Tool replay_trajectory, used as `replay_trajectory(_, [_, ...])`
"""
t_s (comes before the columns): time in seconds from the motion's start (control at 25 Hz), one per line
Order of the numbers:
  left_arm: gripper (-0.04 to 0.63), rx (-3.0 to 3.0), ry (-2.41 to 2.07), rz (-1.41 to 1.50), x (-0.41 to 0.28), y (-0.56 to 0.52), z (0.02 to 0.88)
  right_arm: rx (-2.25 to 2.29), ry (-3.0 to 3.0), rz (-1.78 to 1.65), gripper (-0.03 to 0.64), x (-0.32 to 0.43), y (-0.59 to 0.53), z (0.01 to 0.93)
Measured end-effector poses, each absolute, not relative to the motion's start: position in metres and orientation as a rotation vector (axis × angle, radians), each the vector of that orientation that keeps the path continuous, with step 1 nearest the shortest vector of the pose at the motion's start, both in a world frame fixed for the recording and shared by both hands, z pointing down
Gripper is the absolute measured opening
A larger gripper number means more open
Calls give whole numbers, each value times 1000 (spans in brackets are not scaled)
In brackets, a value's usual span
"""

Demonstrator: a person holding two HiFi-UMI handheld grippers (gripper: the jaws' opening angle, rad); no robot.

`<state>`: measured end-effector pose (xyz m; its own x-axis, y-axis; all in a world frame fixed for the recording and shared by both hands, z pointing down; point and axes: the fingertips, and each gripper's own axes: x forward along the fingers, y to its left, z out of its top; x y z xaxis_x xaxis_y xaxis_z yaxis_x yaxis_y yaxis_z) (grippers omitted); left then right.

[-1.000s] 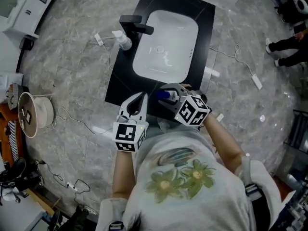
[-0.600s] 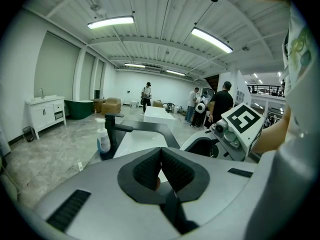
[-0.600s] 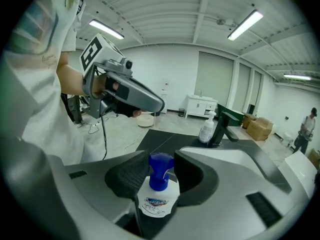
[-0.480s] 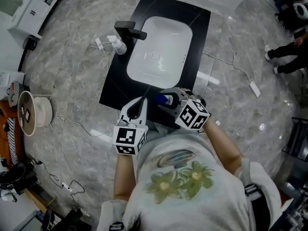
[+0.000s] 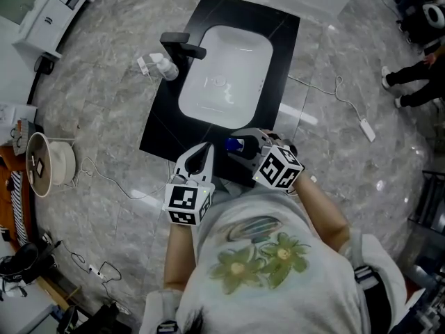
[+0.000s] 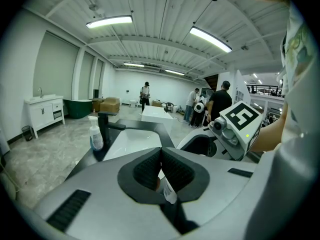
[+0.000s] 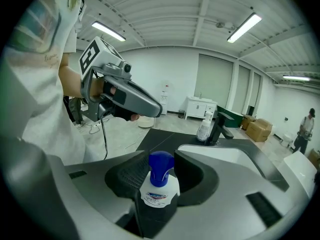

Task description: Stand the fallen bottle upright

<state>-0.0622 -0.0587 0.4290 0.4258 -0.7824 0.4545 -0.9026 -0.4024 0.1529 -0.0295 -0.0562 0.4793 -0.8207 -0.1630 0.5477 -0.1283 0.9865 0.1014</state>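
A small white bottle with a blue pump cap (image 7: 159,183) sits between the jaws of my right gripper (image 7: 160,173), which is shut on its body. In the head view the bottle (image 5: 234,145) hangs over the front edge of the black countertop (image 5: 167,127), cap pointing left, with the right gripper (image 5: 243,142) around it. My left gripper (image 5: 204,150) is just left of it, over the same edge. In the left gripper view its pads (image 6: 150,170) meet, so the left gripper (image 6: 161,164) is shut and holds nothing.
A white sink (image 5: 224,82) is set in the countertop, with a black faucet (image 5: 182,46) and a standing soap dispenser (image 5: 165,67) at its left. Cables and a round white fan (image 5: 43,164) lie on the marble floor. People (image 6: 215,101) stand far off.
The head view has drifted, so the counter now sits slightly further left. Both grippers keep the same pose, with the bottle still in the right one.
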Motion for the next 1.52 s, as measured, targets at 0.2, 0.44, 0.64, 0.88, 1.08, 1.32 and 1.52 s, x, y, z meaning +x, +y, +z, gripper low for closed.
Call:
replay_trajectory(0.2, [18,2328,-1417,441,-53,-59,428,225,-2545,-72,172,-21,-53,479])
replay_trajectory(0.44, [18,2343,-1398,442,-40,-59,429,250,-2569,-16,172,-9,-52,480])
replay_trajectory(0.64, [18,2341,-1398,441,-33,-58,433,270,-2579,3,172,-1,-50,482])
replay_trajectory(0.88, [18,2336,-1406,440,-25,-55,434,285,-2590,5,172,6,-48,483])
replay_trajectory(1.08, [18,2324,-1418,440,-22,-50,438,314,-2578,12,172,10,-48,486])
replay_trajectory(1.32, [18,2313,-1427,437,-16,-44,443,321,-2525,8,172,20,-44,497])
replay_trajectory(1.52, [18,2307,-1428,434,-11,-41,446,332,-2511,56,172,35,-39,504])
